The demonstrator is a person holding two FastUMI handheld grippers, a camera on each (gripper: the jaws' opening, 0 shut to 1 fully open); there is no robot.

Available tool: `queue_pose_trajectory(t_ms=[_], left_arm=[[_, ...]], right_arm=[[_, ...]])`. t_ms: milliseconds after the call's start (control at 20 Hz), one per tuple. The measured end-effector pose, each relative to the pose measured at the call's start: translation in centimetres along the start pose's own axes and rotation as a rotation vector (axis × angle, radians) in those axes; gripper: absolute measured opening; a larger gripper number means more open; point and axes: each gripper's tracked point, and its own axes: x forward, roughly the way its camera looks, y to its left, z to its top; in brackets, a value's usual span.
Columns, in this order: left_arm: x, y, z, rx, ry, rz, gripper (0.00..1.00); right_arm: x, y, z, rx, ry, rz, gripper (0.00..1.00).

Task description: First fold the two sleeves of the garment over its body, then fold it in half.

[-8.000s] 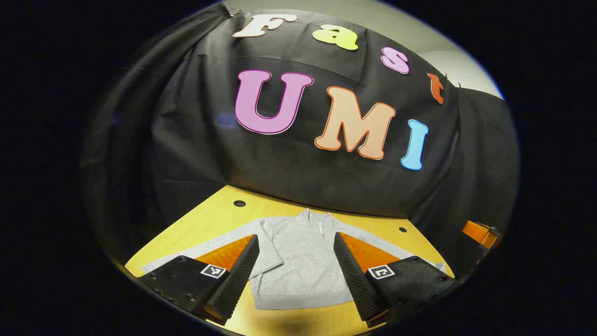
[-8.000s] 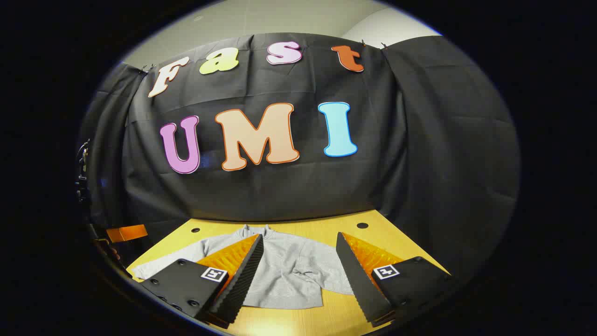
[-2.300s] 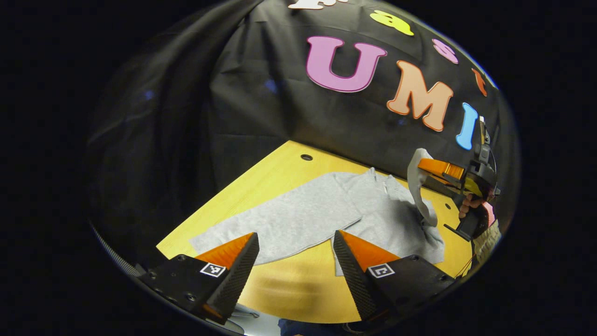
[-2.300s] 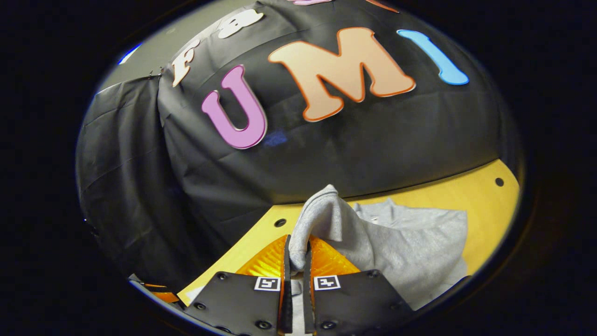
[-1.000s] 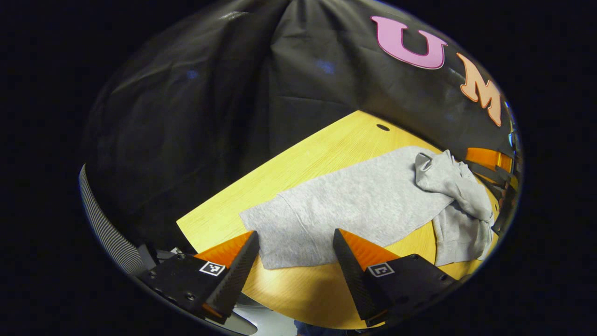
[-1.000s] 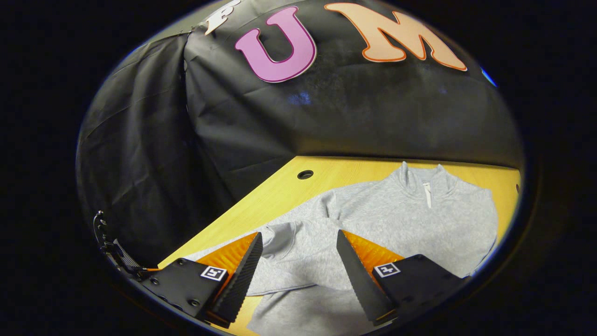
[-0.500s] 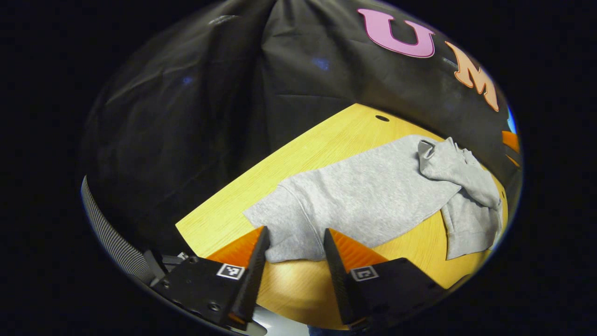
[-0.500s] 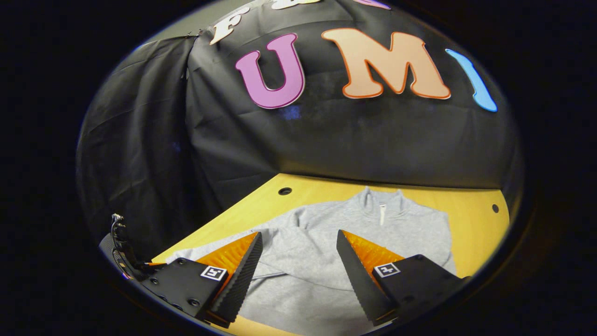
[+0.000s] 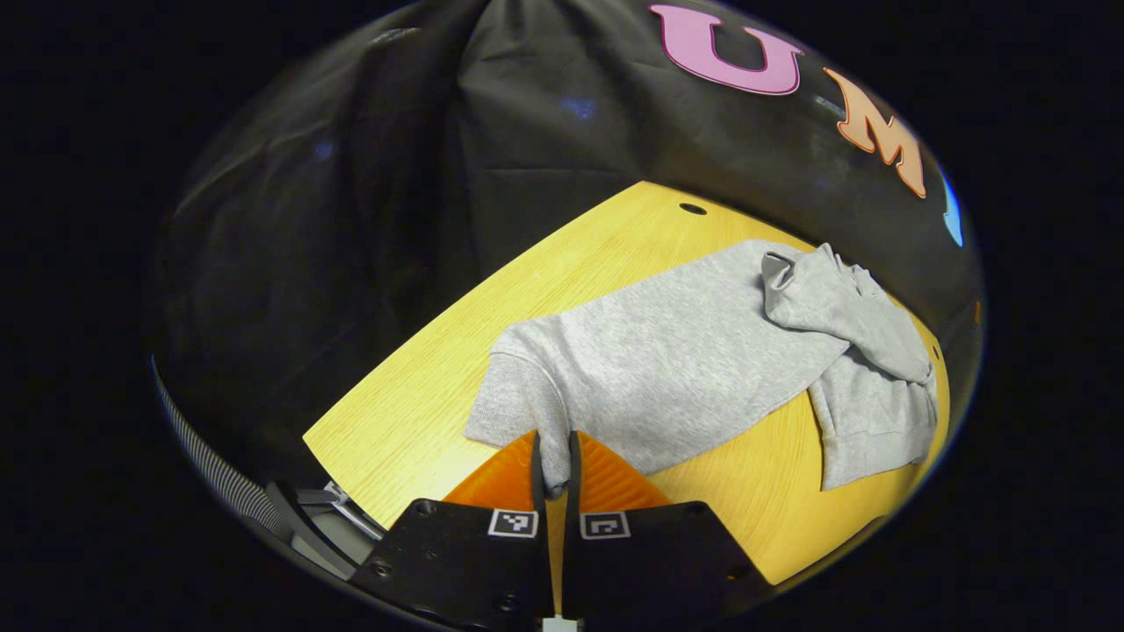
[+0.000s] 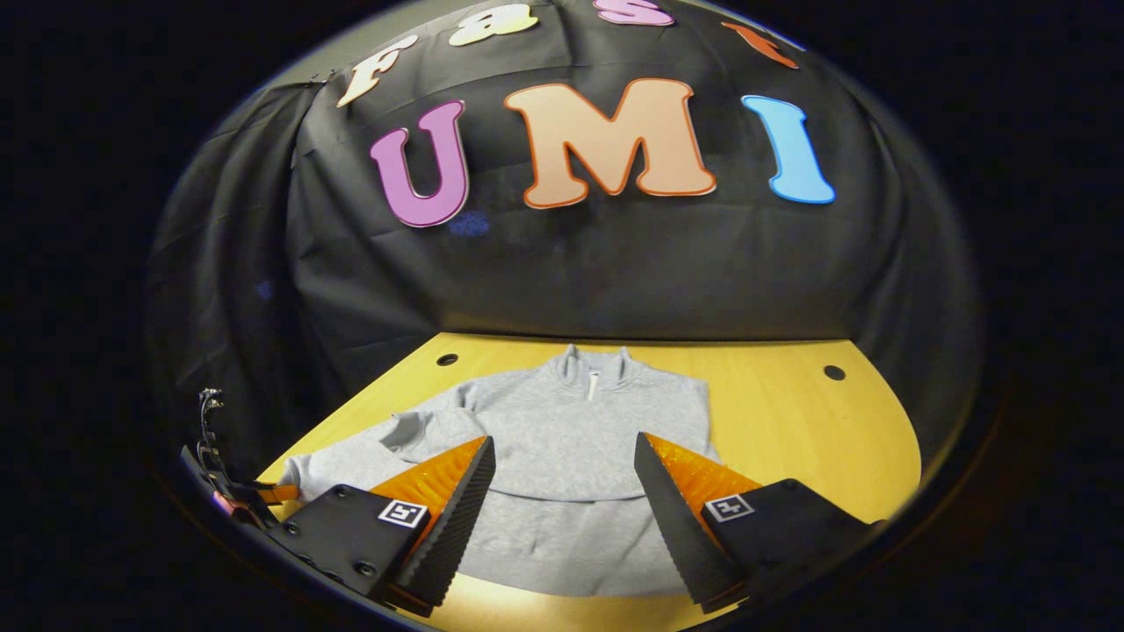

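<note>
A grey zip-neck sweater (image 10: pixel 571 421) lies flat on the yellow table (image 10: pixel 790 430), collar toward the wall. Its right sleeve (image 9: pixel 843 307) is folded across the body. The left sleeve (image 9: pixel 667 360) stretches out sideways over the table. My left gripper (image 9: pixel 553 437) is shut on that sleeve's cuff end, which bunches up between the fingers. In the right gripper view the left gripper (image 10: pixel 241 500) sits at the far left by the cuff. My right gripper (image 10: pixel 563 439) hovers open over the sweater's lower body, holding nothing.
The table (image 9: pixel 413 395) has small round holes near its back corners (image 10: pixel 834 372) (image 10: pixel 447 359). Black cloth walls close off the back and the left side. Bare wood lies to the right of the sweater and along the near edge.
My left gripper moved in and shut on the left sleeve's cuff. The right gripper, open since dropping the right sleeve, drew back and turned square to the sweater.
</note>
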Motion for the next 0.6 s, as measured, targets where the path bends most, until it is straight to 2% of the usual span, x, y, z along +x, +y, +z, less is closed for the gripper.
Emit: queue_pose_trajectory(t_ms=[100, 300, 450, 500, 600], left_arm=[[-0.3, -1.2, 0.7, -0.016, 0.013, -0.035, 0.02], [-1.4, -5.3, 4.7, -0.031, -0.045, -0.102, 0.02], [-3.2, -10.7, 8.2, 0.011, -0.105, -0.201, 0.02], [-3.7, -12.7, 9.3, 0.032, -0.124, -0.239, 0.02], [-4.6, -17.0, 11.2, 0.073, -0.154, -0.316, 0.02]], right_arm=[[-1.4, -1.9, 0.3, 0.009, -0.017, -0.038, 0.98], [-4.6, -5.6, 1.2, 0.031, -0.052, -0.118, 0.98], [-6.7, -7.9, 1.4, 0.044, -0.075, -0.175, 0.98], [-7.4, -8.7, 1.4, 0.051, -0.080, -0.195, 0.95], [-9.0, -10.1, 1.3, 0.068, -0.091, -0.229, 0.98]])
